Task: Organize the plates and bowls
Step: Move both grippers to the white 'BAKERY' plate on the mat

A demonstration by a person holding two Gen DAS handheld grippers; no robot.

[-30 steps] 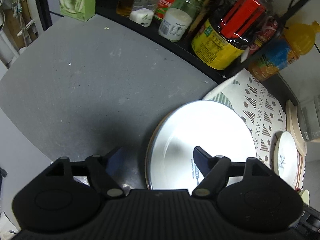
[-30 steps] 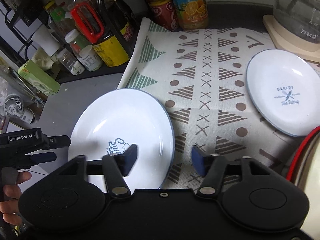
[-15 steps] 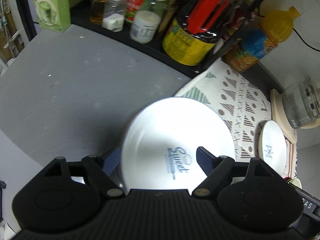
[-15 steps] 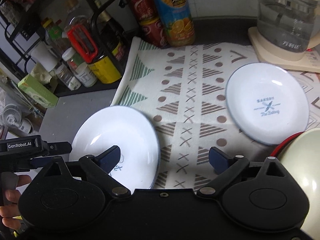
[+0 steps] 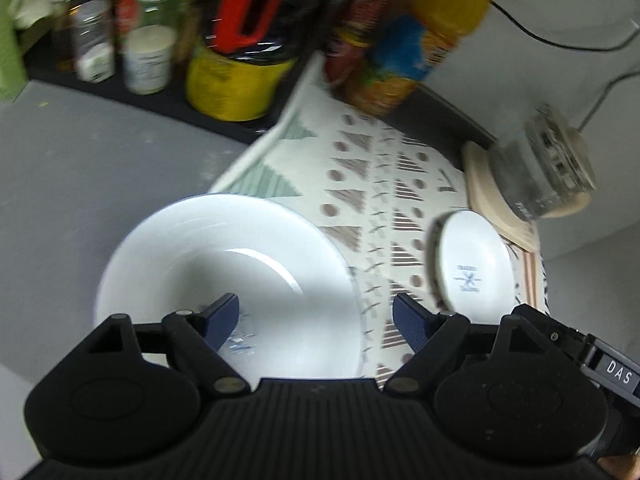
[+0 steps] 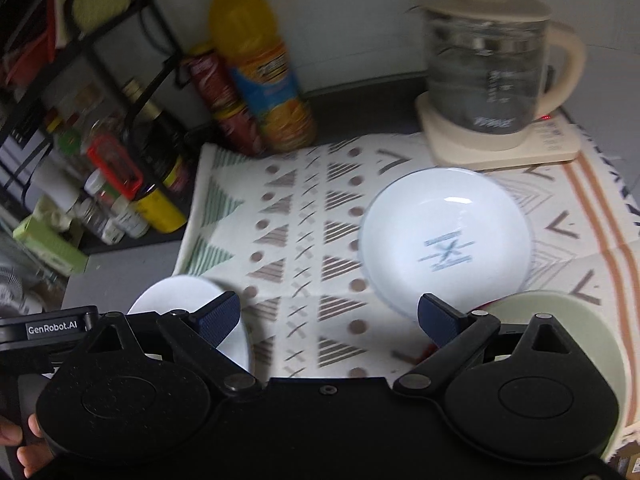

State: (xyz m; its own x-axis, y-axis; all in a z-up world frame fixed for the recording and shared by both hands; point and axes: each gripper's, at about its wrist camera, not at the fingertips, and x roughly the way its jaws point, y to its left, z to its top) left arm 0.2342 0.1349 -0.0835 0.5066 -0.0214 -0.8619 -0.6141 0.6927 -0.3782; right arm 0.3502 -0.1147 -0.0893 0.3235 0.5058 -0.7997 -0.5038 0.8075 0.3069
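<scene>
A large white plate [image 5: 228, 280] lies half on the grey counter and half on the patterned mat [image 5: 384, 184]. My left gripper [image 5: 316, 318] hovers open above its right rim, one finger over the plate and one over the mat, gripping nothing. The right wrist view shows this plate [image 6: 188, 300] at lower left. A smaller white plate [image 6: 448, 248] with a printed logo sits on the mat [image 6: 304, 240], and it also shows as the small plate [image 5: 474, 268] in the left wrist view. My right gripper [image 6: 330, 316] is open wide above the mat between both plates. A pale green bowl [image 6: 560, 320] sits at lower right.
A glass kettle [image 6: 488, 80] on a beige base stands at the back right. An orange juice bottle [image 6: 260, 80] and stacked red cans [image 6: 216, 96] stand behind the mat. A black rack [image 6: 120, 152] of jars and bottles lines the left.
Both grippers rose and drew back, so more of the mat, the small plate and the kettle show. The right jaws spread wider and left the large plate's rim.
</scene>
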